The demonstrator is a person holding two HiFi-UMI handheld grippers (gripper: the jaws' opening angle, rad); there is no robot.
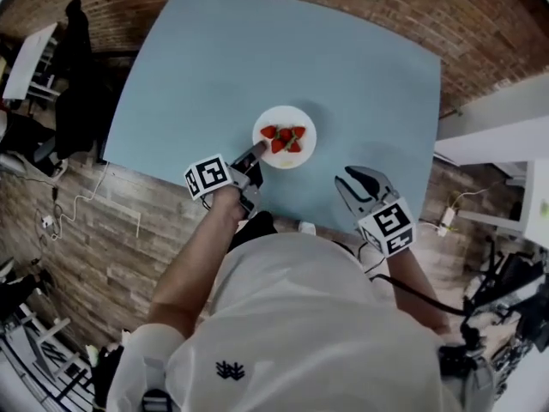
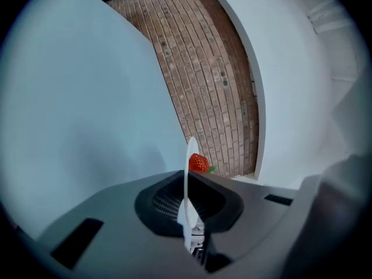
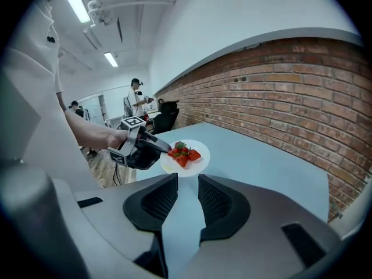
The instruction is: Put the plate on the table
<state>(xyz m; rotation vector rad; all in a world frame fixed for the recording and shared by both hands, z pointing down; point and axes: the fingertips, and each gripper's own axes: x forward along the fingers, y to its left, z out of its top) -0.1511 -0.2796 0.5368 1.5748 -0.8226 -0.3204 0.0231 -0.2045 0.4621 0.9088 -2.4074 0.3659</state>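
A white plate (image 1: 307,127) carrying several strawberries (image 1: 284,138) is at the middle of the light blue table (image 1: 206,67), toward its near edge. My left gripper (image 1: 256,153) is shut on the plate's near-left rim. In the left gripper view the plate (image 2: 186,179) shows edge-on between the jaws, with one strawberry (image 2: 198,163) behind it. I cannot tell whether the plate rests on the table or hangs just above it. My right gripper (image 1: 343,181) stands open and empty over the table's near edge, right of the plate. The right gripper view shows the plate (image 3: 197,164) ahead of its jaws.
Brick paving surrounds the table. A white counter (image 1: 493,131) stands to the right. A black chair (image 1: 73,67) and cables on the wooden floor (image 1: 77,204) lie to the left. People (image 3: 136,97) stand far off in the room.
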